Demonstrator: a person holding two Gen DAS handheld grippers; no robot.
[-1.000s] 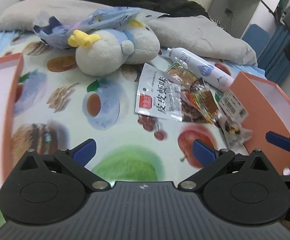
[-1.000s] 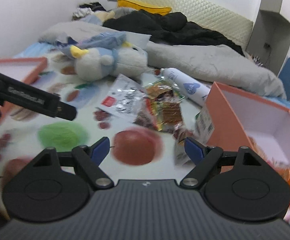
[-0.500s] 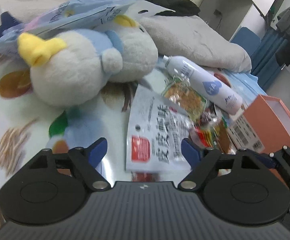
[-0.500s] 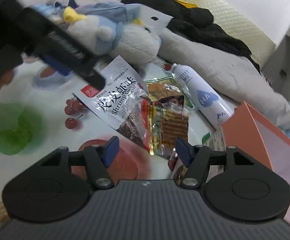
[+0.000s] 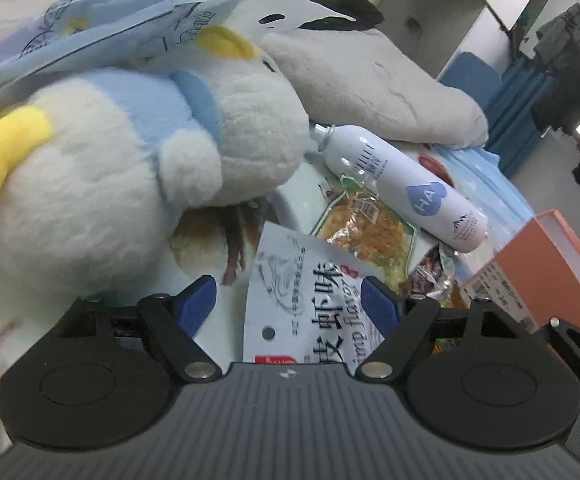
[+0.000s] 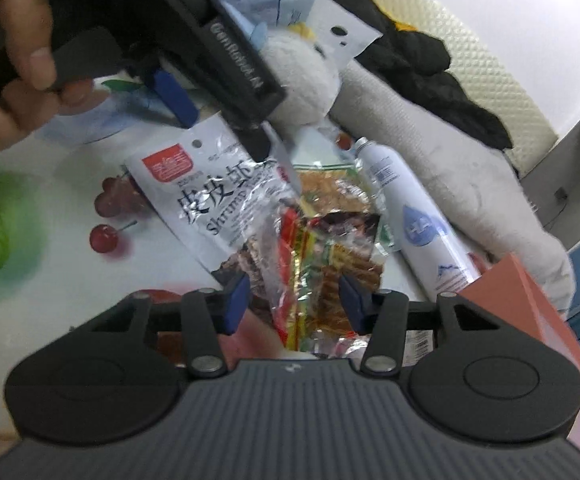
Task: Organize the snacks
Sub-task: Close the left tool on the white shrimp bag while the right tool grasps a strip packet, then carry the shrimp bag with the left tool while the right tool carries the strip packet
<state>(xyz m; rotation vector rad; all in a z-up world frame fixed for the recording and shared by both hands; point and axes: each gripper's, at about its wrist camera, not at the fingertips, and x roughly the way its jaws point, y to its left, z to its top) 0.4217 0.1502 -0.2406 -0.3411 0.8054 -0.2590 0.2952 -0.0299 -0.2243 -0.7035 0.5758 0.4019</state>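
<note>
Left wrist view: the left gripper has its 2 blue pads spread, the glossy white shrimp snack bag lying flat between them, unpinched. A fuzzy plush toy crowds the left; a smooth white spray bottle lies beyond.

Right wrist view: the right gripper, jaws just closing, straddles crinkly clear snack packets; contact unclear. The orange box is cut off at right.
</note>
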